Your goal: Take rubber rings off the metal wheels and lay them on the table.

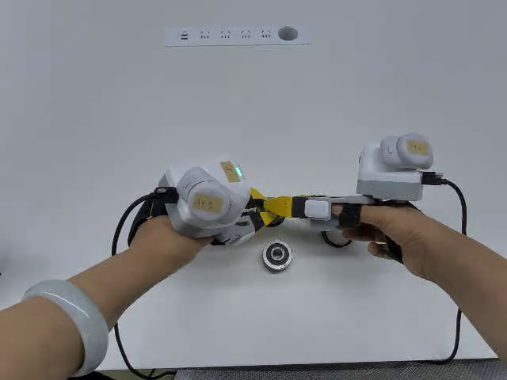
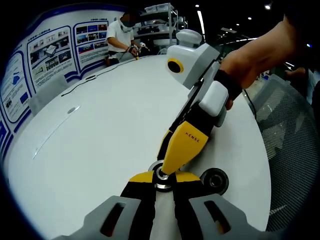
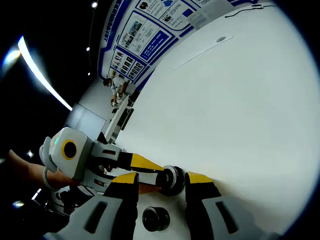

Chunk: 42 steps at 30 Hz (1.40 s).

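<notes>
The left gripper (image 2: 163, 178) is clenched on a small metal wheel (image 3: 173, 180), pinching it between its yellow jaw tips. The right gripper (image 3: 163, 179) faces it head-on, its jaws spread apart and straddling that same wheel, one on each side. A second metal wheel (image 1: 276, 255) lies on the white table (image 1: 253, 103), just on the person's side of the meeting tips.

Centre blocked: left gripper (image 2: 165, 178), clamped on the held wheel (image 3: 172, 181), meets the right gripper (image 3: 162, 179) nose to nose, whose jaws are spread around the same wheel. No passage between them.

Loose wheel (image 1: 276, 255) lies on the table (image 1: 238, 119) just in front of that junction.

Left cable (image 1: 120, 229) and right cable (image 1: 462, 237) loop outside the wrists.

Open surface runs back to the power strip (image 1: 236, 36).
</notes>
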Tool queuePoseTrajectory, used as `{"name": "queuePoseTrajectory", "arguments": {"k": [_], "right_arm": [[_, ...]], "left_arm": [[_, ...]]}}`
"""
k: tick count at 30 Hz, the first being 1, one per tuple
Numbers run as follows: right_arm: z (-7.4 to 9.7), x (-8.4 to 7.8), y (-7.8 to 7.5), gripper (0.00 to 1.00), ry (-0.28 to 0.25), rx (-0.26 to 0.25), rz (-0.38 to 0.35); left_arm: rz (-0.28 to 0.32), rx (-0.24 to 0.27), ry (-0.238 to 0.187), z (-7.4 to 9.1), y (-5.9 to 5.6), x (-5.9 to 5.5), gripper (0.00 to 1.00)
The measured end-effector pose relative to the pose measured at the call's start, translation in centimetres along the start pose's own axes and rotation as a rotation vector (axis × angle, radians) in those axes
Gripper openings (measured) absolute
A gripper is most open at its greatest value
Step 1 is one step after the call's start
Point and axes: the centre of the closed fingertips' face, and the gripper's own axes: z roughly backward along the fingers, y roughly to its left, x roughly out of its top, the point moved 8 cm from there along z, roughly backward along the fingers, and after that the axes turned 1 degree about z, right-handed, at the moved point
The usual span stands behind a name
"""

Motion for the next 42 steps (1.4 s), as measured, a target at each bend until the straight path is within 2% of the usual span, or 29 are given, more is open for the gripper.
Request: {"name": "queuePoseTrajectory", "arguments": {"k": [5,11,27,37,42], "right_arm": [[-0.2,-0.1,0.0,0.38,0.022,0.018,-0.002],[0.1,-0.2,0.2,0.38,0.025,0.030,0.006],[0.9,-1.0,0.5,0.35,0.052,0.044,0.014],[1.2,-0.9,0.5,0.29,0.046,0.040,0.019],[1.0,-1.0,-0.1,0.20,0.047,0.010,0.019]], "left_arm": [[0.001,0.000,-0.001,0.0,0.0,0.0,0.12],[0.002,0.001,-0.002,0.0,0.0,0.0,0.12],[-0.001,-0.003,-0.001,0.1,-0.1,-0.2,0.12],[0.000,-0.004,-0.003,0.1,-0.1,-0.2,0.12],[0.001,-0.004,-0.003,0.1,-0.1,-0.2,0.12]]}}
